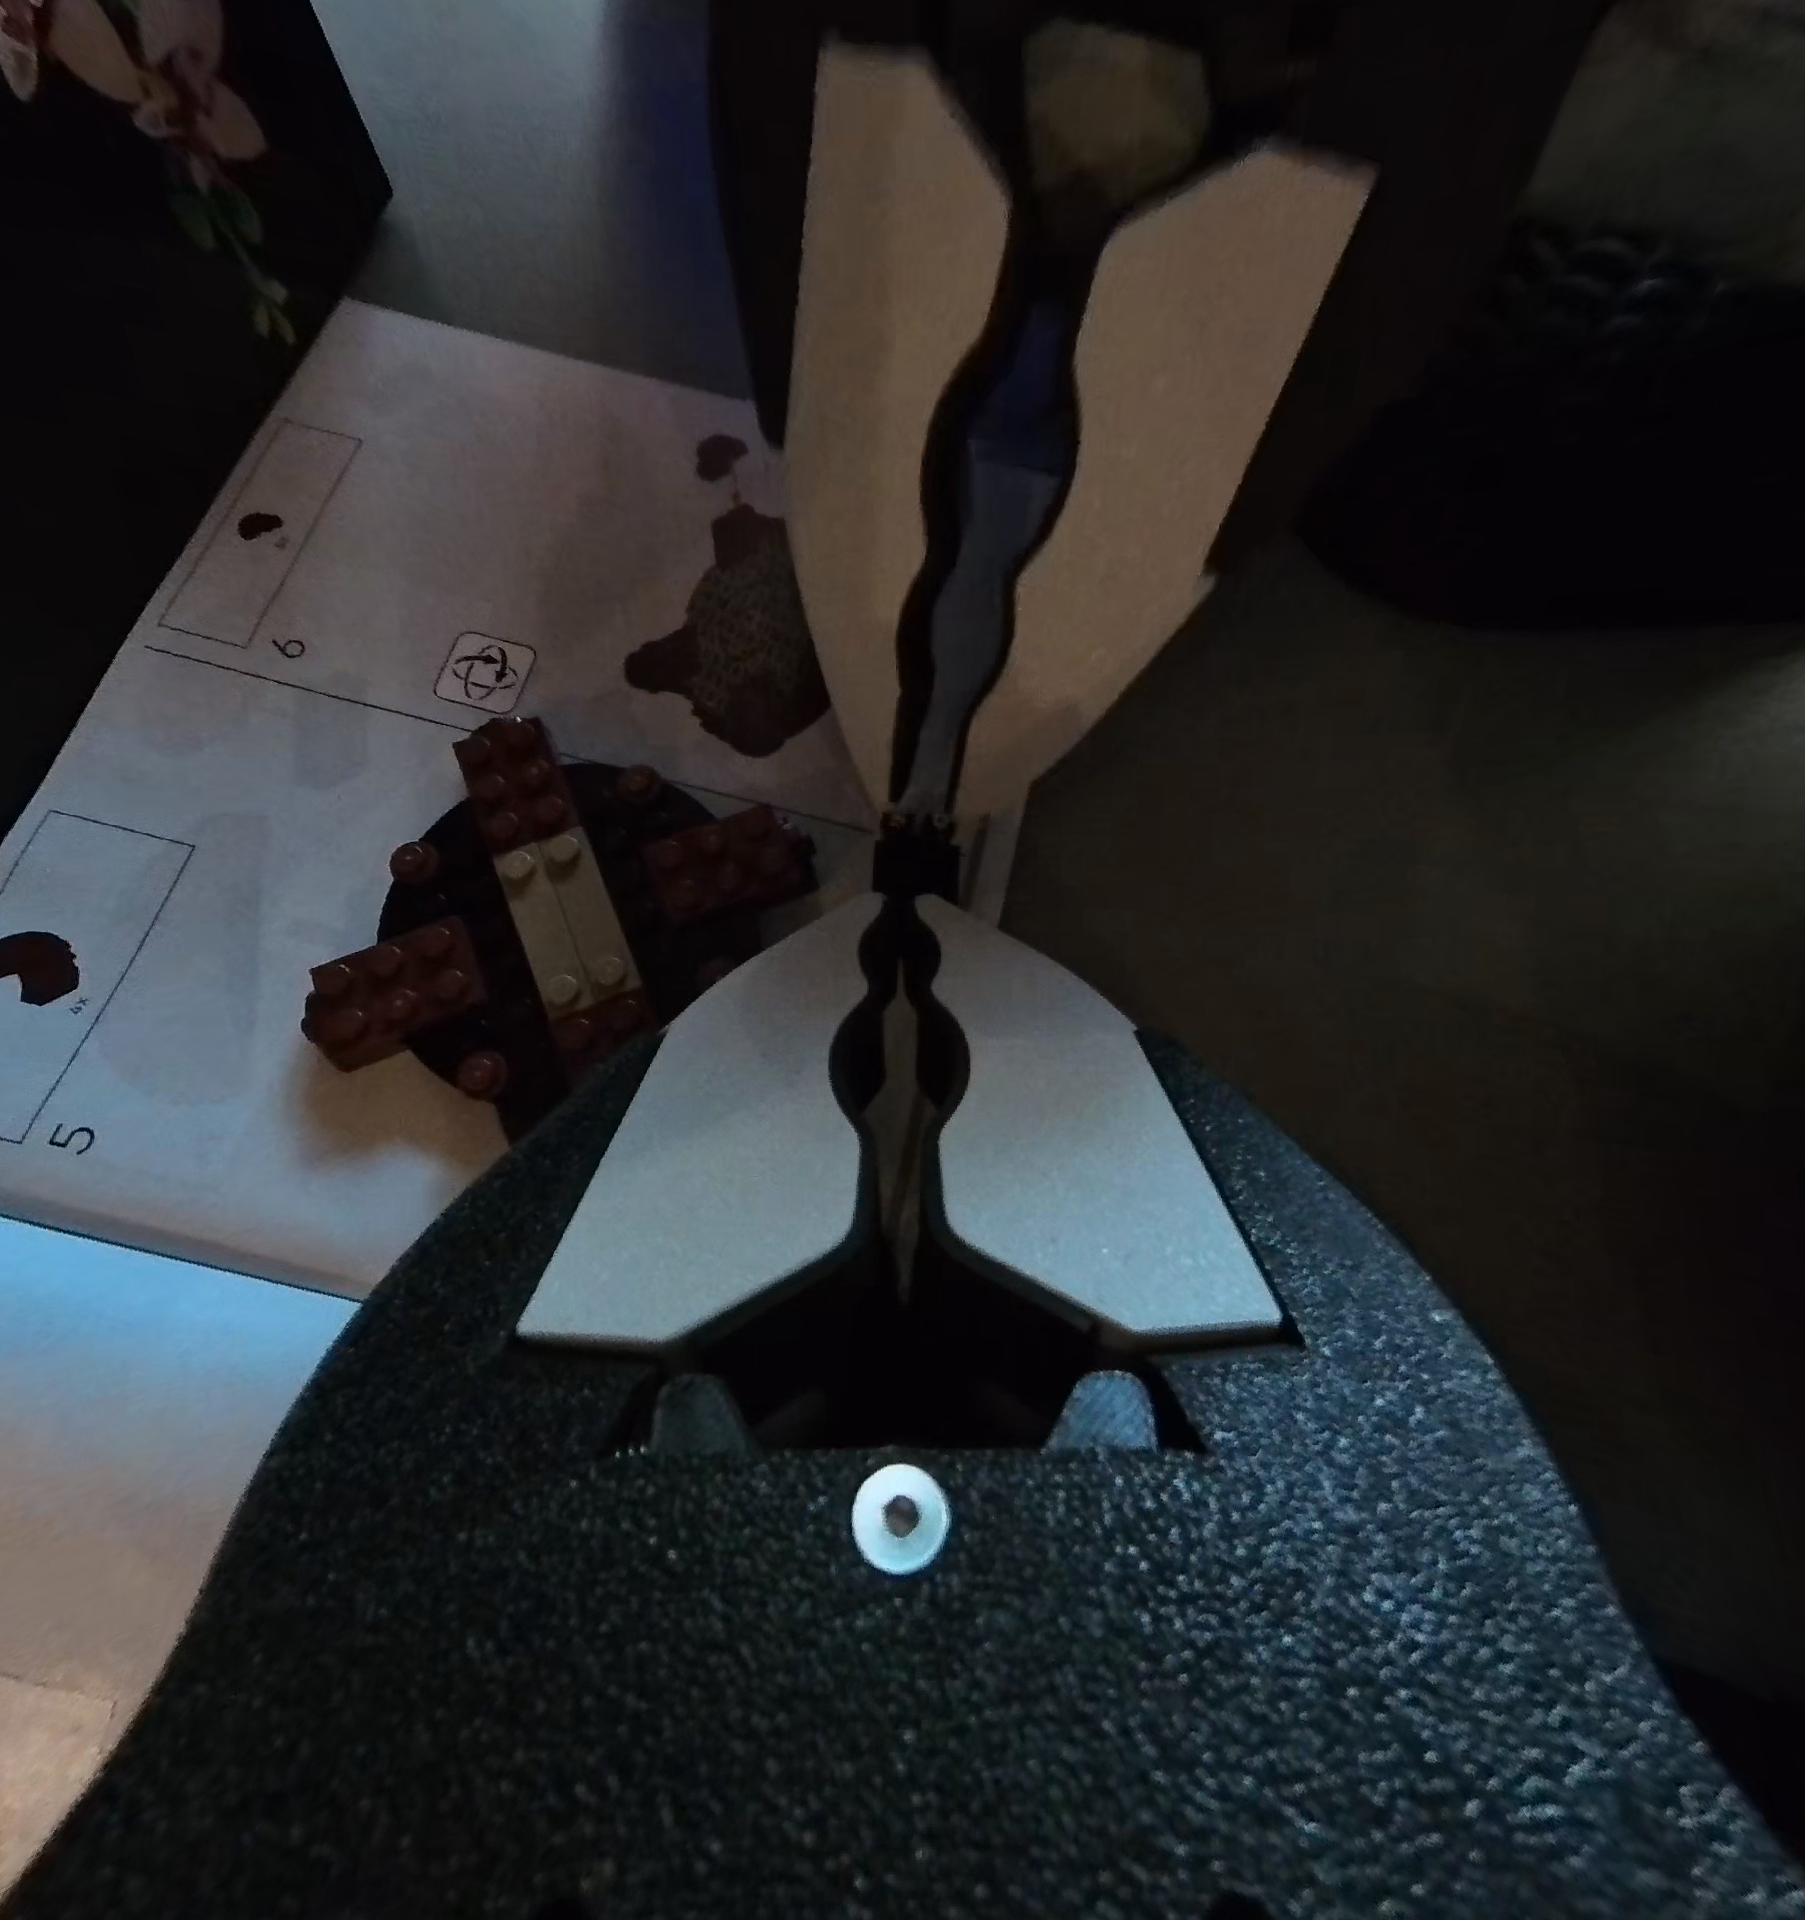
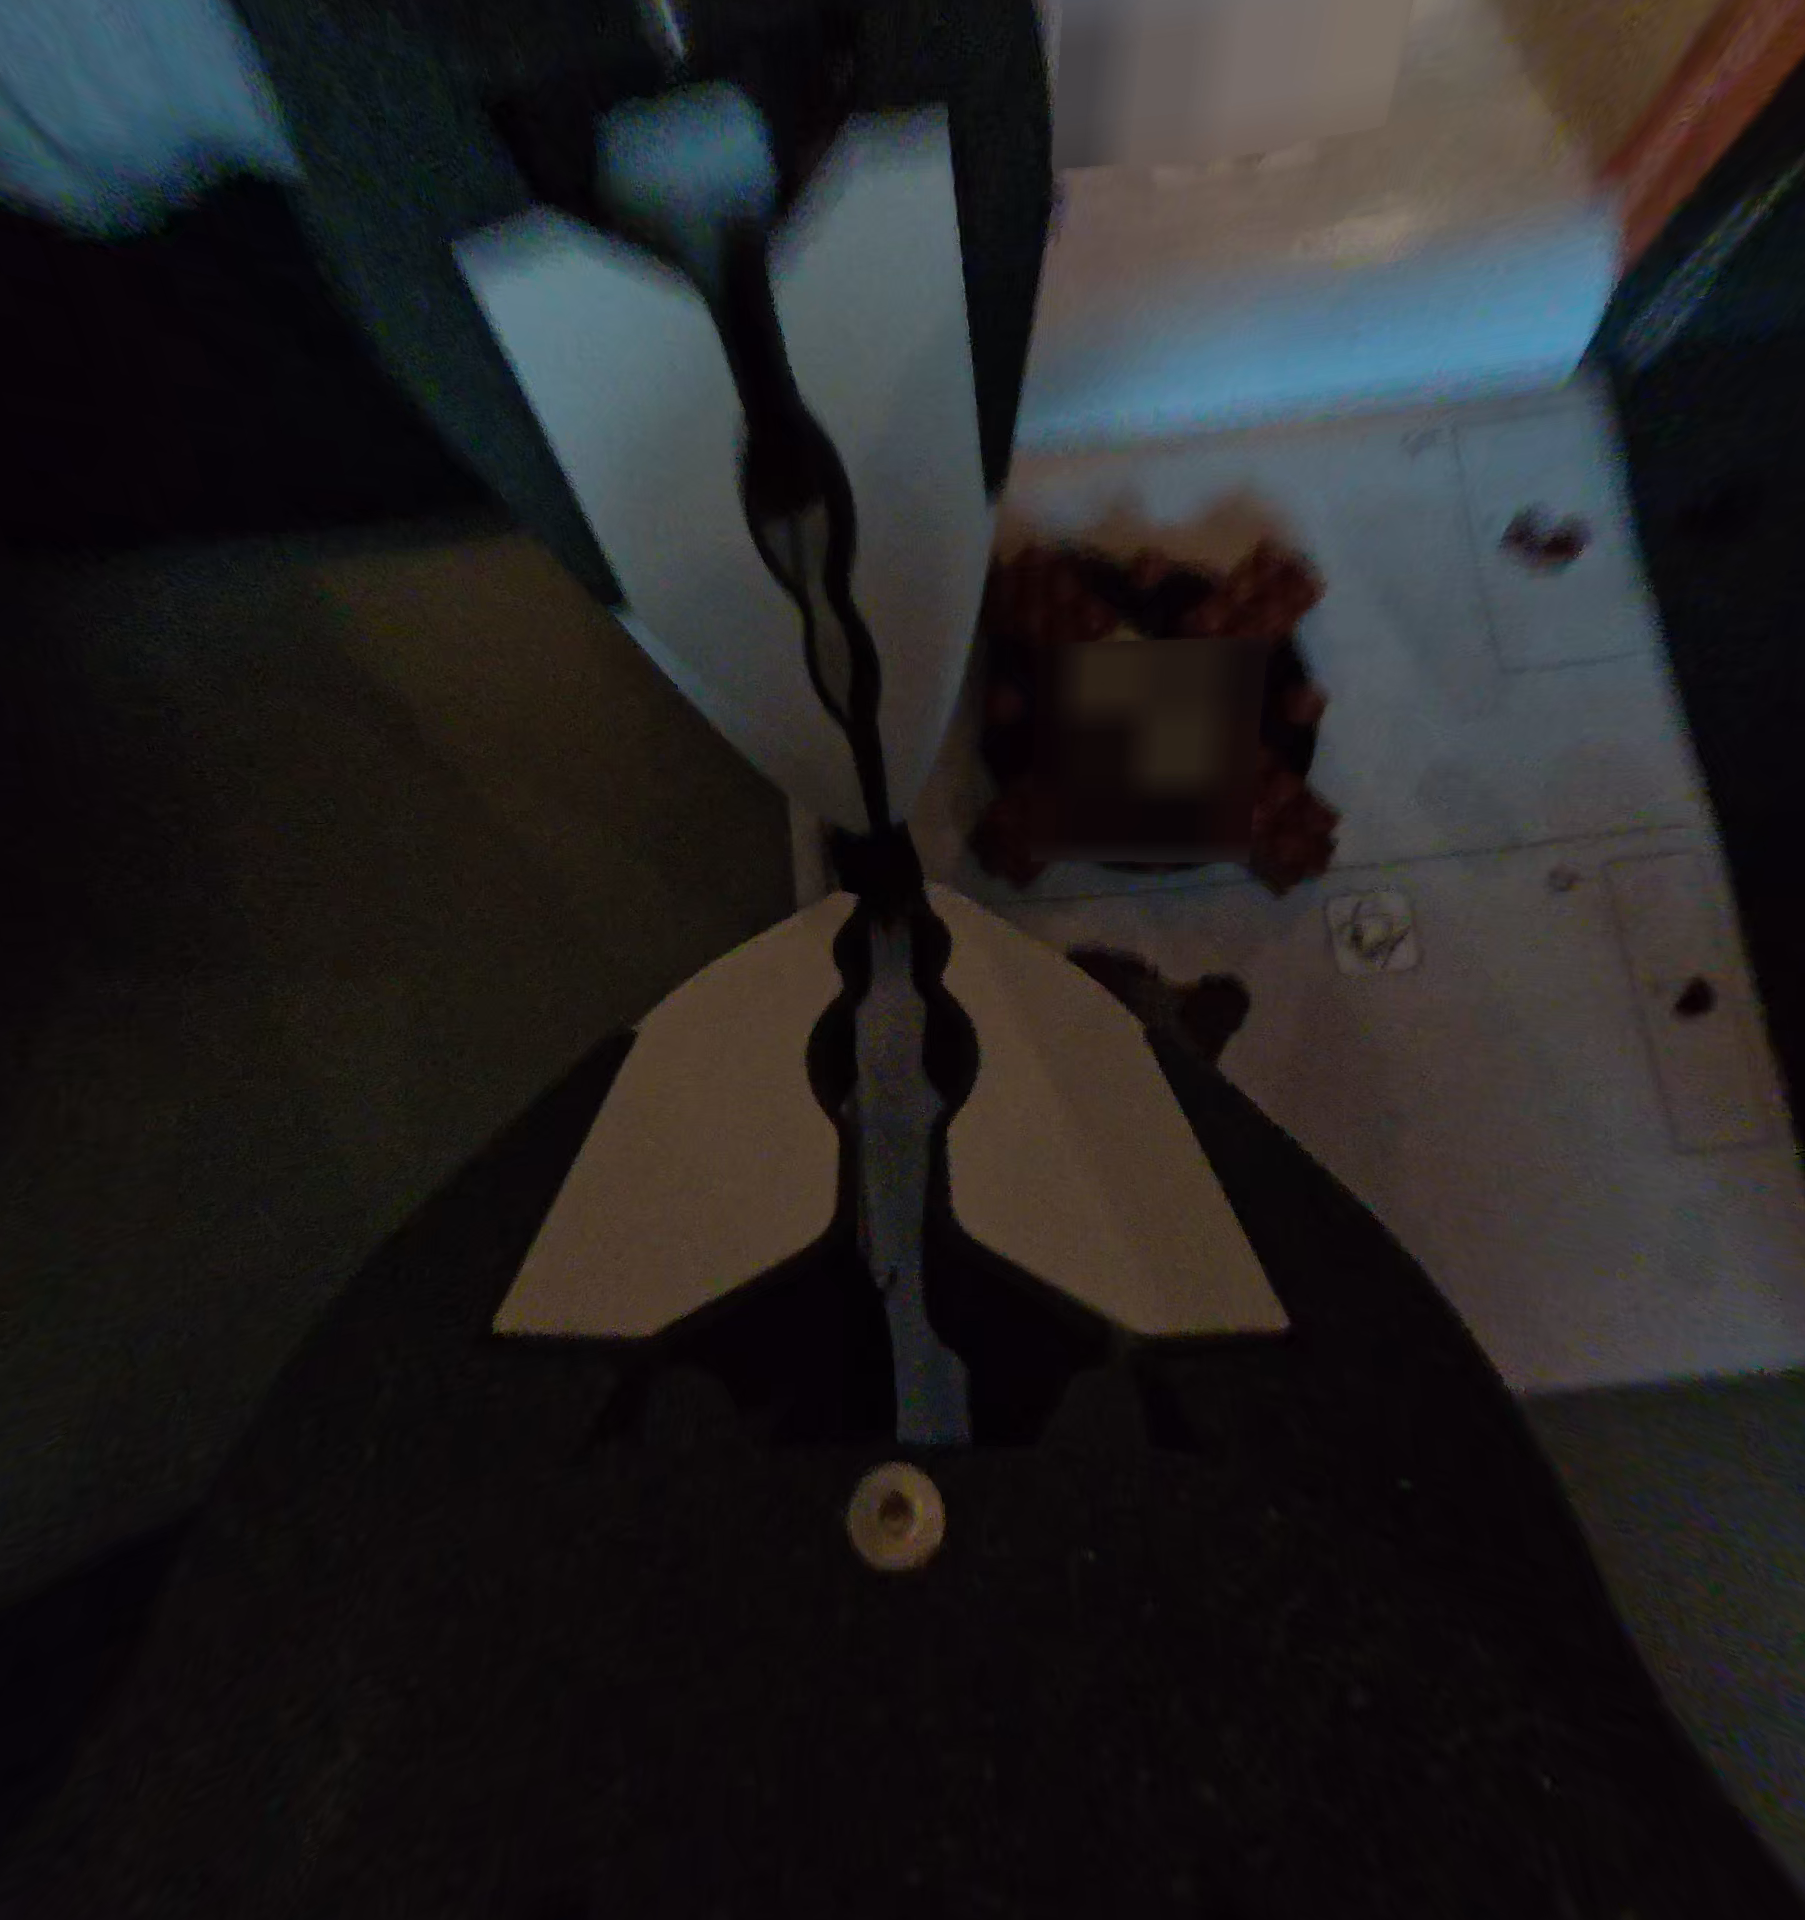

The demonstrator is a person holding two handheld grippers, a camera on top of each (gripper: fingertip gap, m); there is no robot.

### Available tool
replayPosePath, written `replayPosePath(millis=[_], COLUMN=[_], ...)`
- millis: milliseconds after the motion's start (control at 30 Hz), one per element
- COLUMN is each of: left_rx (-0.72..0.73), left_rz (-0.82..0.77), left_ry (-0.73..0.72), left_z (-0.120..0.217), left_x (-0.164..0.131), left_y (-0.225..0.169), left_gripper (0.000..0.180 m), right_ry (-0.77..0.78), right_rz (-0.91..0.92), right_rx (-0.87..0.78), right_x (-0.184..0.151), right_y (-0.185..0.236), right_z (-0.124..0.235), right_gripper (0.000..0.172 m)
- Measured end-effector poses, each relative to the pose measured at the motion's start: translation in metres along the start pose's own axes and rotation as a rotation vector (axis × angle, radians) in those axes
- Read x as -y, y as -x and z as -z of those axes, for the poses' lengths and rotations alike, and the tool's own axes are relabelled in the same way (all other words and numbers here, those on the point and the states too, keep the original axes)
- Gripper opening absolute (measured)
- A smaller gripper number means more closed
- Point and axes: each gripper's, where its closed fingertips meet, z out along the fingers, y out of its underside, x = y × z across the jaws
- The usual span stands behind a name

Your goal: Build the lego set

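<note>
My two grippers meet tip to tip over the edge of a white instruction sheet (image 1: pixel 254 831). A small black brick piece (image 1: pixel 917 857) sits between their tips. My right gripper (image 2: pixel 885 899) is shut on it; the piece (image 2: pixel 874 860) reaches into its tips. In the left wrist view the right gripper (image 1: pixel 917 810) comes down from the top. My left gripper (image 1: pixel 903 902) is shut, its tips together right against the piece's near end. A round black plate with dark brown bricks and tan plates (image 1: pixel 524 925) lies on the sheet to the left; it shows blurred in the right wrist view (image 2: pixel 1282 821).
A black box with a flower picture (image 1: pixel 98 312) stands at the upper left of the sheet. A dark olive surface (image 1: pixel 1397 1039) lies to the right, with a dark round object (image 1: pixel 1604 416) on it. The scene is dim. Both grippers' tips are close together, under 4 cm apart.
</note>
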Motion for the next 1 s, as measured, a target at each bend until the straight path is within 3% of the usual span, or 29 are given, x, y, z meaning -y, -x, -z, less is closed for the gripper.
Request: replayPosePath(millis=[67, 233, 767, 933, 967, 1000], left_rx=[-0.003, -0.002, 0.006, 0.019, 0.022, 0.022], left_rz=[0.003, 0.0, 0.002, -0.022, -0.026, -0.023], left_ry=[0.001, 0.002, 0.007, 0.007, 0.009, 0.013], left_z=[0.0, 0.0, -0.001, 0.0, 0.0, 0.003], left_x=[0.0, 0.0, 0.0, 0.0, 0.0, 0.0], left_y=[0.0, 0.0, 0.0, 0.0, 0.001, 0.0], left_gripper=[0.001, 0.001, 0.001, 0.0, 0.001, 0.012], right_ry=[-0.099, -0.102, 0.014, 0.024, 0.017, -0.001], right_rz=[0.031, 0.078, -0.076, 0.0, 0.009, -0.013], right_rx=[-0.02, -0.018, 0.037, 0.018, 0.049, 0.057], right_x=[0.009, 0.002, -0.006, -0.005, -0.005, -0.003], right_y=[-0.001, -0.001, -0.002, 0.0, 0.005, 0.007], right_z=[0.005, -0.003, -0.009, -0.008, -0.007, -0.004], right_gripper=[0.001, 0.001, 0.0, 0.0, 0.01, 0.026])
